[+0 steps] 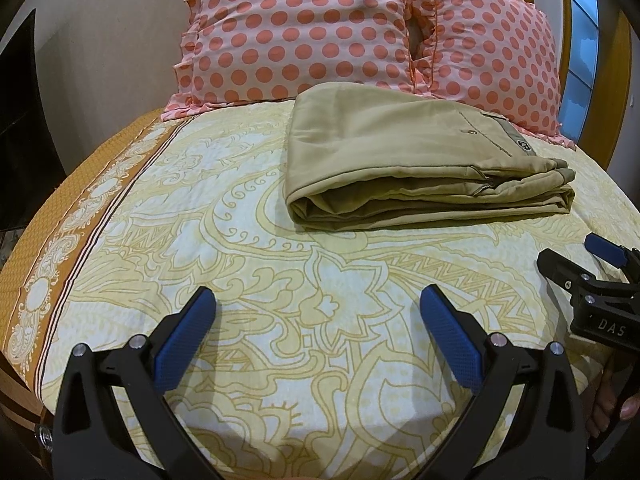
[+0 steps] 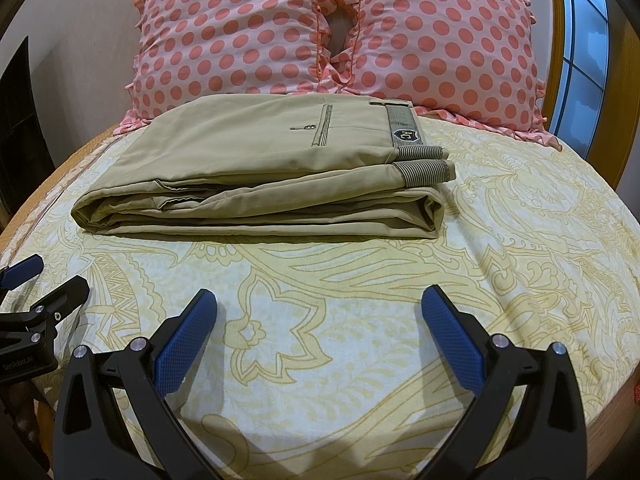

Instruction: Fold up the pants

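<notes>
The khaki pants (image 1: 408, 160) lie folded into a compact stack on the bed, waistband to the right, just in front of the pillows. They also show in the right wrist view (image 2: 260, 172), with a striped waistband lining and a badge. My left gripper (image 1: 318, 300) is open and empty, hovering over the sheet well short of the pants. My right gripper (image 2: 318, 300) is open and empty too, likewise short of the pants. The right gripper shows at the right edge of the left wrist view (image 1: 576, 256); the left gripper shows at the left edge of the right wrist view (image 2: 44, 276).
Two pink pillows with coral dots (image 1: 320, 28) (image 2: 340, 32) stand against the wooden headboard (image 2: 616, 120) behind the pants. The bed has a yellow paisley sheet (image 1: 280, 280) with an orange border (image 1: 60, 260) on the left. A window (image 2: 580, 60) is at right.
</notes>
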`<state>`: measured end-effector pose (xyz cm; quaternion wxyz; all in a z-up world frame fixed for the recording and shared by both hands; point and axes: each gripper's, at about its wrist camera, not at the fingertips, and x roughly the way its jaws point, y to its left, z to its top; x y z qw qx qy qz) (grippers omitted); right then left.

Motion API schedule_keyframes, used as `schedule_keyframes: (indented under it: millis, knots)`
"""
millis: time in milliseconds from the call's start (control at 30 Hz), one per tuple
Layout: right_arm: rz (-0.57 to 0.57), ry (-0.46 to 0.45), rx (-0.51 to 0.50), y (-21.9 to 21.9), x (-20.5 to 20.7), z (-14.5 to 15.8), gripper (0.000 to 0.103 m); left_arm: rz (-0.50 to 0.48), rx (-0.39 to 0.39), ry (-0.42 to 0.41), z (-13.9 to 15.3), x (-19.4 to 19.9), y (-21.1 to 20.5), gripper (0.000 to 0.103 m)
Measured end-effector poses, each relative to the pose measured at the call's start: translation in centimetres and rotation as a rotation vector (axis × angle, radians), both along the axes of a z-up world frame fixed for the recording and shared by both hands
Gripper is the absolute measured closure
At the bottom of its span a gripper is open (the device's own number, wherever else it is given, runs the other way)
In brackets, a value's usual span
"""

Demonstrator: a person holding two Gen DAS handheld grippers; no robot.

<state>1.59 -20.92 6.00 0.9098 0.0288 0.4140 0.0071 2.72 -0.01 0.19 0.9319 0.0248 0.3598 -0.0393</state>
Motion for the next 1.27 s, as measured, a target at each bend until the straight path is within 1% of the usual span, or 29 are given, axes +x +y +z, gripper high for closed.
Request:
schedule_keyframes:
  millis: [900, 1267]
  knots:
    - [-0.003, -0.002, -0.001, 0.1, 0.09, -0.08, 0.001, 0.005, 0.0, 0.013, -0.13, 0.2, 0.0, 0.002]
    - [-0.006, -0.003, -0.001, 0.2, 0.17, -0.14, 0.001, -0.01, 0.0, 0.008, -0.06, 0.22, 0.07, 0.002]
